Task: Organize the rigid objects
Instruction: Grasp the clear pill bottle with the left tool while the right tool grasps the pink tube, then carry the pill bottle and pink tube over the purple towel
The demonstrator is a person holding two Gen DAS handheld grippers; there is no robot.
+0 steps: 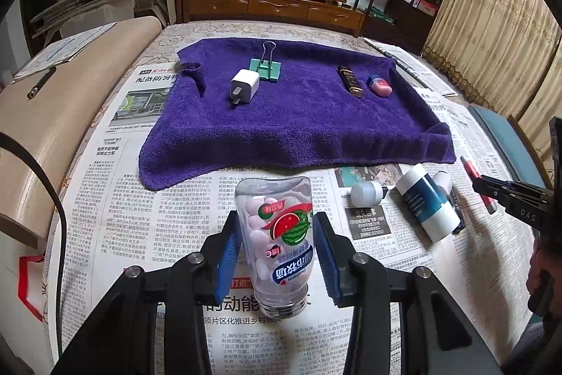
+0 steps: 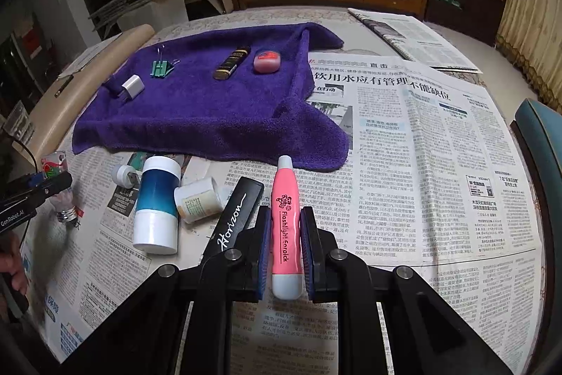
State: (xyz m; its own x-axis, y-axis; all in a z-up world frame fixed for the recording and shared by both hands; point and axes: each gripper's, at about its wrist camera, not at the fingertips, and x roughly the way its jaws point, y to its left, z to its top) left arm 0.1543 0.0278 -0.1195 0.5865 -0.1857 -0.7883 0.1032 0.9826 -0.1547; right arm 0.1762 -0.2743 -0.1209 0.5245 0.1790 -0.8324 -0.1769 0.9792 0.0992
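Spreading across the far half of the newspaper-covered table, the purple terry towel already carries a white plug adapter, a green binder clip, a dark gold-printed lighter-shaped bar and a small pink case; it lies straight ahead of both grippers.

On the near paper wait a blue-and-white cylinder, a black case lettered "Horizon" and smaller white pieces.

The left gripper has its blue pads against the sides of a clear plastic candy bottle with a watermelon label, neck pointing back toward the camera.

The right gripper is closed snugly on a pink pen-shaped flashlight, long axis pointing forward at the towel's near right corner.

Neither load seems nearer; I judge each needs a forward carry onto free purple cloth.
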